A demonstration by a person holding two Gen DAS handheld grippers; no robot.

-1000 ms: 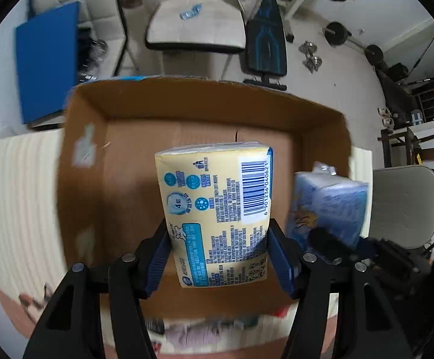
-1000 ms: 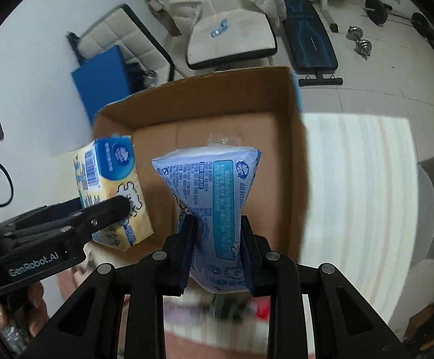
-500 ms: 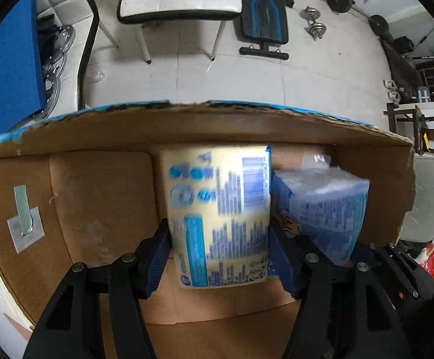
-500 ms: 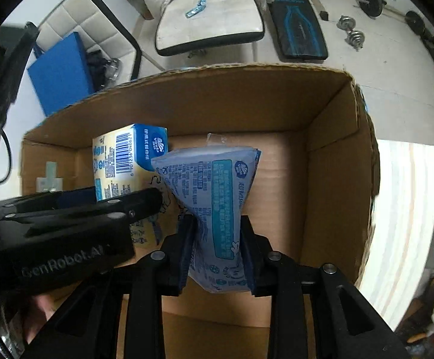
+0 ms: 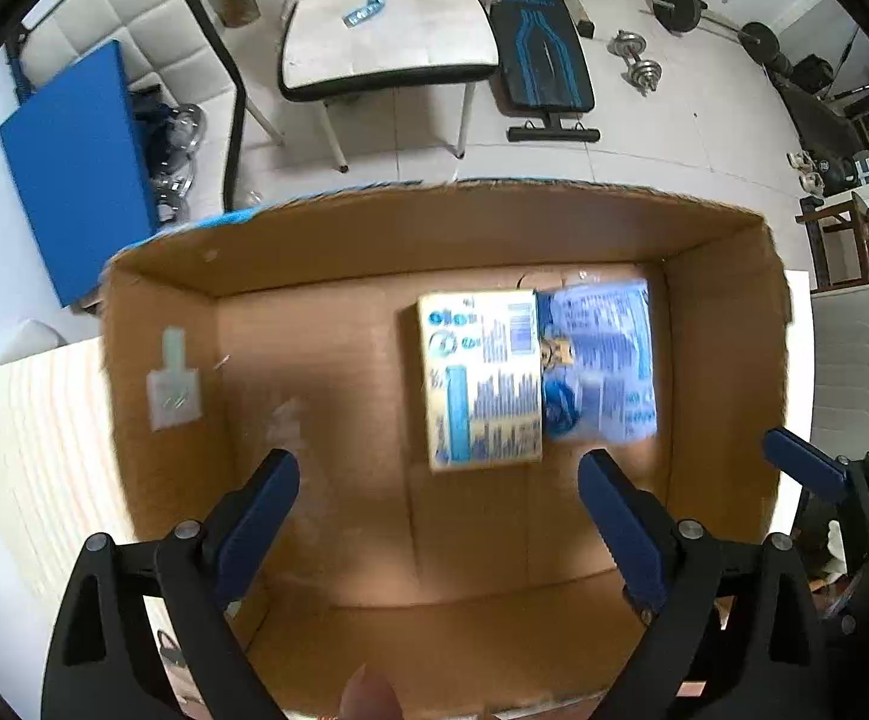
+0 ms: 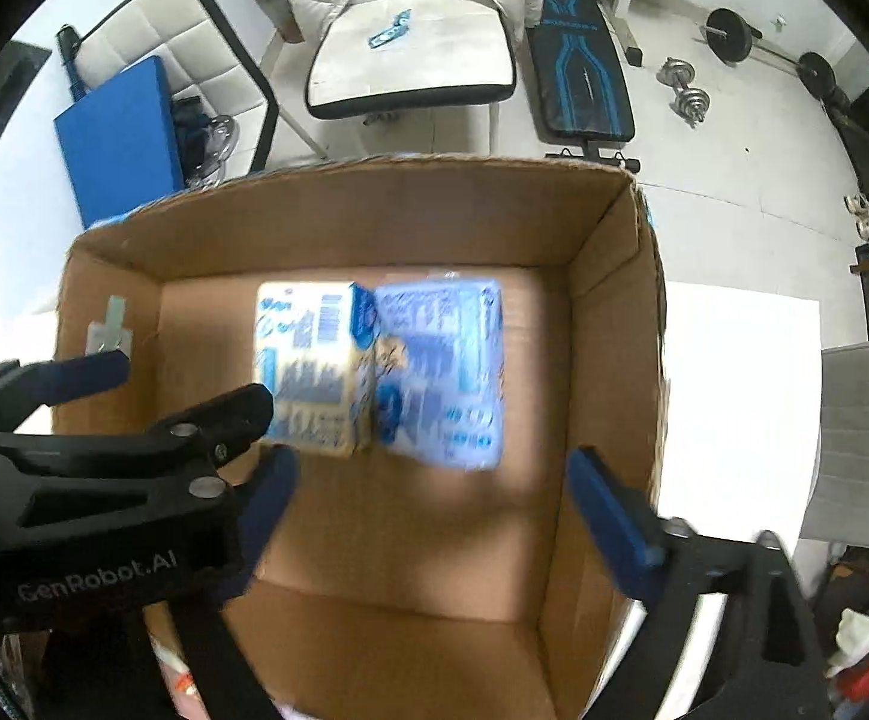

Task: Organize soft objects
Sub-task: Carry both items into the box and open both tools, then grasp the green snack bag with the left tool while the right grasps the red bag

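A yellow tissue pack [image 5: 481,378] and a blue tissue pack [image 5: 599,363] lie side by side on the floor of an open cardboard box [image 5: 314,252], toward its far right. In the right wrist view the yellow pack [image 6: 314,366] and blue pack [image 6: 443,369] sit at the box [image 6: 608,312] centre. My left gripper [image 5: 437,489] is open and empty above the box floor, in front of the packs. My right gripper [image 6: 431,495] is open and empty, also short of the packs. The left gripper's body [image 6: 104,468] shows at the left of the right wrist view.
The box stands on a white table [image 5: 26,432]. Beyond it on the tiled floor are a white chair [image 5: 386,36], a blue panel [image 5: 74,162], a weight bench [image 5: 539,48] and dumbbells [image 5: 638,60]. A grey chair [image 5: 854,372] is at the right.
Both grippers carried their packs into the box, opened and let them go. The packs now lie on the box floor and both grippers have pulled back.
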